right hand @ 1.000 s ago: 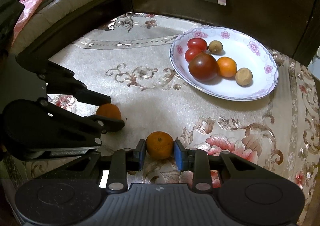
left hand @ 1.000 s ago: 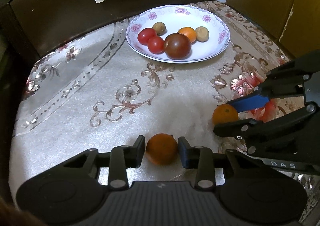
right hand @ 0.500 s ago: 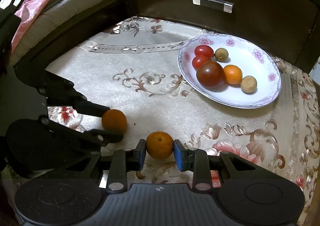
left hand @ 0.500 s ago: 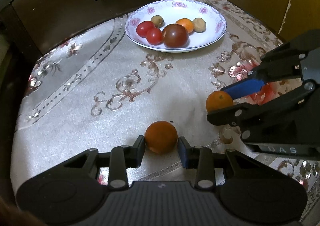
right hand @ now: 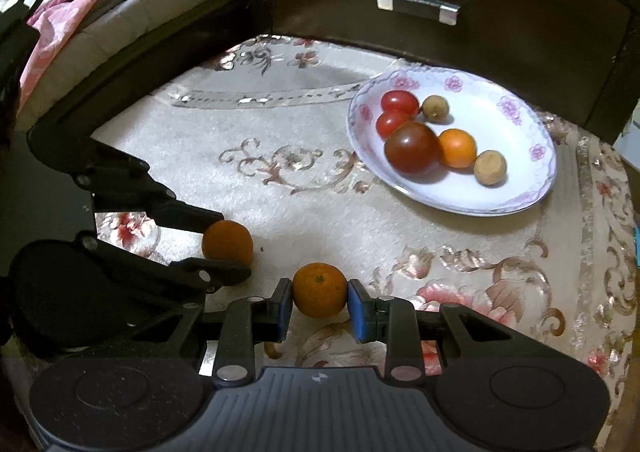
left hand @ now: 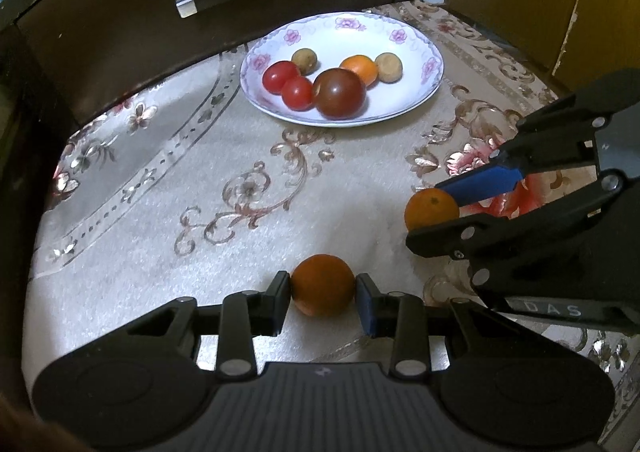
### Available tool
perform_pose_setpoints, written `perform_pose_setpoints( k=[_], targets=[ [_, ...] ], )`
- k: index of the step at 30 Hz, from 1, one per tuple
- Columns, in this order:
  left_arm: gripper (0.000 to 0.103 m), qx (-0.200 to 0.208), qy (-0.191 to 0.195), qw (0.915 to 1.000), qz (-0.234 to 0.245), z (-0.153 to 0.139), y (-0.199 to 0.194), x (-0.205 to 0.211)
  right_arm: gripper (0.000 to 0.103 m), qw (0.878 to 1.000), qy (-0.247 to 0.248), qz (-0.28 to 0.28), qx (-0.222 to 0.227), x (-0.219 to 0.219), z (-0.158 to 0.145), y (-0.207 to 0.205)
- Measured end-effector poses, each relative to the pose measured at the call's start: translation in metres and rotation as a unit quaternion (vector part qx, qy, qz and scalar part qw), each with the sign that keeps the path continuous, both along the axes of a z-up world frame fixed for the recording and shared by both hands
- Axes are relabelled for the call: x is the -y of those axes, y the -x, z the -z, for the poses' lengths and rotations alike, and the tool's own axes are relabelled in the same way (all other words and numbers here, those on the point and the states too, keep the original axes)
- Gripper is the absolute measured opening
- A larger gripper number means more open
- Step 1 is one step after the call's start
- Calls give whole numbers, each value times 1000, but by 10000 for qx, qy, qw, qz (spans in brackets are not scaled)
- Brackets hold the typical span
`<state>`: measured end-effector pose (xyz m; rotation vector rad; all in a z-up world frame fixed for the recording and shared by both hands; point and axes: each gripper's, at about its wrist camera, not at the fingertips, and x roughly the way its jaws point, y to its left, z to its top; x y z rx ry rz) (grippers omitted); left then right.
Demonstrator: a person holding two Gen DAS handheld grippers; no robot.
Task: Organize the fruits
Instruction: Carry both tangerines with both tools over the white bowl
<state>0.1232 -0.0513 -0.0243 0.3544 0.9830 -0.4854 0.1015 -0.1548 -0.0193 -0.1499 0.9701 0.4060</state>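
Left wrist view: left gripper (left hand: 322, 291) jaws pinch dark orange (left hand: 322, 284) — right gripper (right hand: 319, 303) jaws pinch tangerine (right hand: 319, 289), partly hidden.

White plate (left hand: 430, 64) rimmed with pink flowers, two red tomatoes (left hand: 286, 83), one dark maroon tomato (left hand: 339, 93), orange mandarins (left hand: 322, 291), beige tablecloth (left hand: 160, 212) (scrolling floral pattern), blue gripper pads (right hand: 357, 310).

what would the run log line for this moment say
left hand-held gripper: shut on darker orange | right hand-held gripper: shut on brighter orange | plate: six fruits
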Motion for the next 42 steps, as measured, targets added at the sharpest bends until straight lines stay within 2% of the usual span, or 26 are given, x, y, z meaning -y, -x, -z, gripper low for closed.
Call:
perform_pose_setpoints(
  k=[22,32,42],
  targets=[
    [43,221,75,9997,-92,-17,-12,4,24,9995,-69,227,219,15,-15,-3],
    [43,412,310,9985,-207,-36,-44,13,24,9981,-138,456,383,28,-26,-16],
    [43,584,379,9973,-237,-45,-89,38,24,9942,-205,827,652,52,-36,-60]
  ],
)
